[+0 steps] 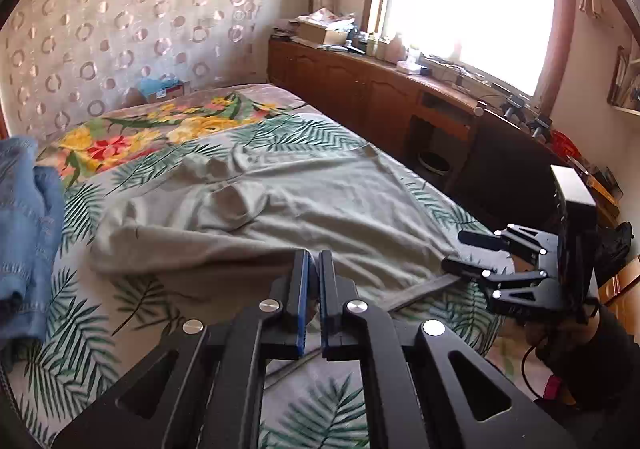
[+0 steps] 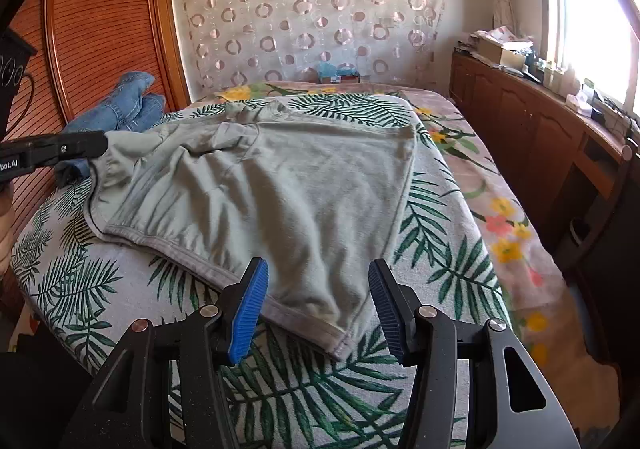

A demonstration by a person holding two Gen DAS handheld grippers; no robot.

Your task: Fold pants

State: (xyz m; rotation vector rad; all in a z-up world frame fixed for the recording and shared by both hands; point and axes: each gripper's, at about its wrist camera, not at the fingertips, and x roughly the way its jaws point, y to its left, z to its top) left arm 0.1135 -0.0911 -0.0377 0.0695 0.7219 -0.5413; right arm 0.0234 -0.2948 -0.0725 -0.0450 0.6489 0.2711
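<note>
Grey-green pants lie spread and wrinkled on the leaf-print bed cover; they also show in the right wrist view. My left gripper is shut on the waistband edge of the pants, seen from the side in the right wrist view. My right gripper is open, its blue pads on either side of a leg hem and just above it. It appears in the left wrist view at the pants' right edge.
Blue jeans lie piled at the bed's left side, also seen in the right wrist view. A wooden cabinet with clutter runs under the window. A slatted wooden wardrobe stands left of the bed.
</note>
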